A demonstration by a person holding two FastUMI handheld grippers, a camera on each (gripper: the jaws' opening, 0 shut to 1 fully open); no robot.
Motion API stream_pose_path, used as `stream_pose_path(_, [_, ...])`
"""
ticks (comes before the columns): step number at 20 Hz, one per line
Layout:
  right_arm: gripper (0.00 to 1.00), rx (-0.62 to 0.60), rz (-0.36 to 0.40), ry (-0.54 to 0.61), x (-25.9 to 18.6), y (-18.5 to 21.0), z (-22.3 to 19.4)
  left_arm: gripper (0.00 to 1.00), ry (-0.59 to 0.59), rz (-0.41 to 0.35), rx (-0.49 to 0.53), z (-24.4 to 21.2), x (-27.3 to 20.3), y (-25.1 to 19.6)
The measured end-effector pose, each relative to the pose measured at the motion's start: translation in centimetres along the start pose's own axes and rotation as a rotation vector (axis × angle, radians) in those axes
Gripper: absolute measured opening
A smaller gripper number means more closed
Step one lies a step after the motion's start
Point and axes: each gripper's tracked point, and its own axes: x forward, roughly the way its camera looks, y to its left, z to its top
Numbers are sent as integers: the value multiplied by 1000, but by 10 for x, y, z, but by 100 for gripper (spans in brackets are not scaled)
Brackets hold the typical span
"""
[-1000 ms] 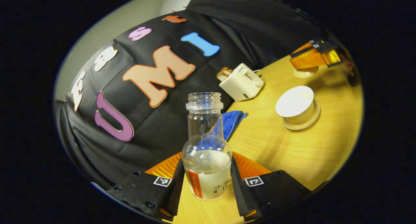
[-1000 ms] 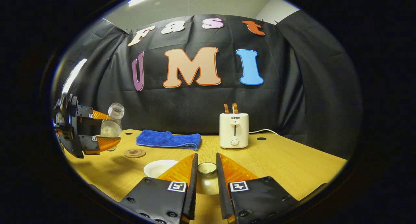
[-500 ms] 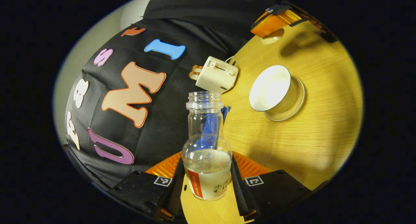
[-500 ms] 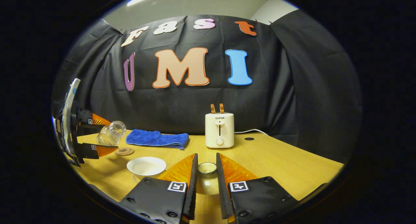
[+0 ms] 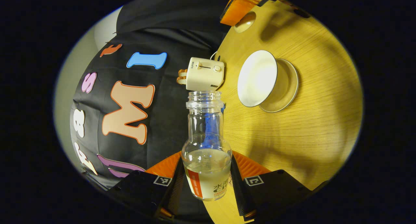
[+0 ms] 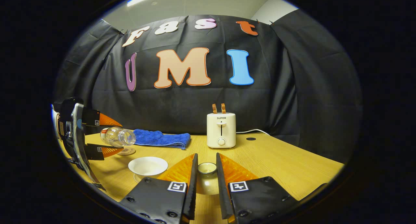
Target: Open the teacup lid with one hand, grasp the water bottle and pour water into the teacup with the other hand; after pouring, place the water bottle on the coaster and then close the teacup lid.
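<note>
**Bottle tipped toward open teacup, lid held aside**

On the counter (image 6: 276, 159), the teacup (image 6: 148, 165) stands open at the near left. Above it, the left tongs (image 5: 207, 181) clamp the water bottle (image 5: 207, 146) low on its labelled belly, nearly horizontal; smooth clear walls look slippery, so that low hold suits. The right tongs (image 6: 206, 175) pinch the small lid (image 6: 207, 168), likely brittle, by its knob.
</note>
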Motion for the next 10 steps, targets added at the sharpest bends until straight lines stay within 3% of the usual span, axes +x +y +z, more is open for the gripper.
stream_pose_path(10, [34, 1, 1, 0, 1, -1, 0, 66, 6, 7, 189, 5, -8, -3])
